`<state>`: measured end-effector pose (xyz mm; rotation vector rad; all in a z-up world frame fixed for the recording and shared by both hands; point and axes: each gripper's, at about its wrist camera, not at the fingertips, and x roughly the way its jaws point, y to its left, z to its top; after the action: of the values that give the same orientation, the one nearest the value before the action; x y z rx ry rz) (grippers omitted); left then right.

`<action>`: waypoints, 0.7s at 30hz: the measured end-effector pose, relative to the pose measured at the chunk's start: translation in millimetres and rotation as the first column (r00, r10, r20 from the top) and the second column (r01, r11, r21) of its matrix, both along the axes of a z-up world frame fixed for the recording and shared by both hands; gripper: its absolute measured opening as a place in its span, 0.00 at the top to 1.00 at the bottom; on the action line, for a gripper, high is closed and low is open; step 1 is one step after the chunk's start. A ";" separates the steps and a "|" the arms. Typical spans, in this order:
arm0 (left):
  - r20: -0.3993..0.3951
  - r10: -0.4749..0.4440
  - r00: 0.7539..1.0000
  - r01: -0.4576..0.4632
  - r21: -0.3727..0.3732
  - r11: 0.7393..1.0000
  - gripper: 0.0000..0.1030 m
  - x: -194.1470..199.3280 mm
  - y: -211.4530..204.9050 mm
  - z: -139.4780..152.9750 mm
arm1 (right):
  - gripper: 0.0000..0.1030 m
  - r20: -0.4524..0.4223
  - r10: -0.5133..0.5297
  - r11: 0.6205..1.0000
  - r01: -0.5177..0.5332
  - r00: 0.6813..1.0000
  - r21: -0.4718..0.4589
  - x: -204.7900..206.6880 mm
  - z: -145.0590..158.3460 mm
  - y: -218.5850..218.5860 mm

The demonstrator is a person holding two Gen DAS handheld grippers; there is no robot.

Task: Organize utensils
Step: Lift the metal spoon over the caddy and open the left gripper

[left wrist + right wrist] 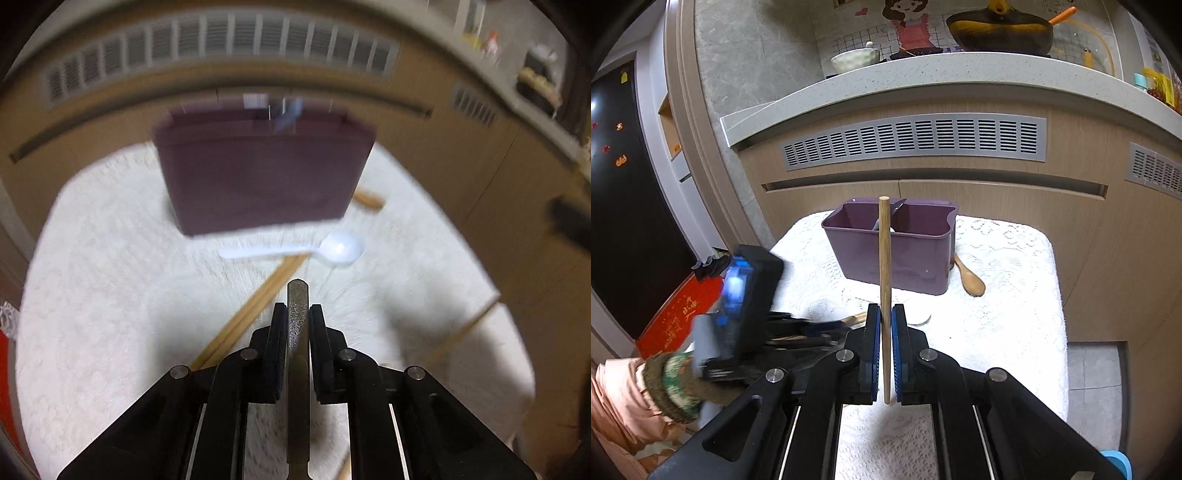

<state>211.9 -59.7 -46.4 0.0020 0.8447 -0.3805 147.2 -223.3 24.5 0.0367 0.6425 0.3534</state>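
Note:
A purple two-compartment utensil caddy (886,254) stands on the white lace cloth; it also shows blurred in the left wrist view (262,177). A dark blade and a white item sit inside it. My right gripper (885,314) is shut on a wooden chopstick (884,251), held upright in front of the caddy. My left gripper (297,314) is shut on a metal utensil handle (297,306), low over the cloth. A white plastic spoon (295,251) and a pair of wooden chopsticks (251,314) lie just ahead of it. A wooden spoon (969,277) lies right of the caddy.
The cloth-covered table (1004,314) stands against wooden kitchen cabinets with grey vents (912,142). A counter above holds a bowl (855,59) and a wok (999,31). Another wooden stick (465,328) lies at the cloth's right edge. The left gripper's body (738,314) is at the left.

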 end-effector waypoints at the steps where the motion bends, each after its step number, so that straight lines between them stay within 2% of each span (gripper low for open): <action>1: 0.038 0.002 0.999 -0.001 -0.015 1.000 0.88 -8.7 2.9 10.3 | 0.94 0.001 0.000 1.000 0.000 1.000 -0.001 -0.8 0.6 -0.1; 5: 0.180 0.014 0.984 0.009 -0.123 0.992 0.88 -35.6 18.2 57.0 | 0.94 0.019 -0.004 1.000 0.003 1.000 0.005 -4.5 7.6 0.5; 10: 0.351 0.050 0.935 0.014 -0.178 0.984 0.88 -32.7 28.1 123.7 | 0.94 0.105 -0.005 1.000 0.002 0.994 0.026 -7.5 42.9 0.8; 12: 0.425 0.051 0.904 0.035 -0.192 0.981 0.88 -21.5 28.6 155.8 | 0.94 0.168 -0.013 1.000 0.009 0.986 0.024 -5.6 68.8 1.1; 15: 0.555 0.082 0.828 0.063 -0.238 0.969 0.88 -1.9 33.4 201.4 | 0.94 0.294 -0.028 1.000 0.022 0.955 0.023 4.1 120.2 1.2; 17: 0.605 0.119 0.787 0.068 -0.278 0.958 0.88 14.3 38.0 223.3 | 0.94 0.365 -0.036 0.999 0.028 0.930 0.029 14.7 147.3 1.0; 19: 0.629 0.162 0.760 0.053 -0.309 0.950 0.88 35.3 40.4 236.2 | 0.94 0.399 -0.044 0.999 0.033 0.916 0.035 28.8 162.9 2.6; 21: 0.641 0.185 0.745 0.051 -0.331 0.942 0.88 60.7 40.8 240.0 | 0.94 0.410 -0.050 0.999 0.038 0.911 0.037 50.2 172.3 4.7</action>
<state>272.6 -18.9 193.7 -0.1966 0.0529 -0.4104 197.4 -218.6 196.9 0.0034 0.2177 0.3143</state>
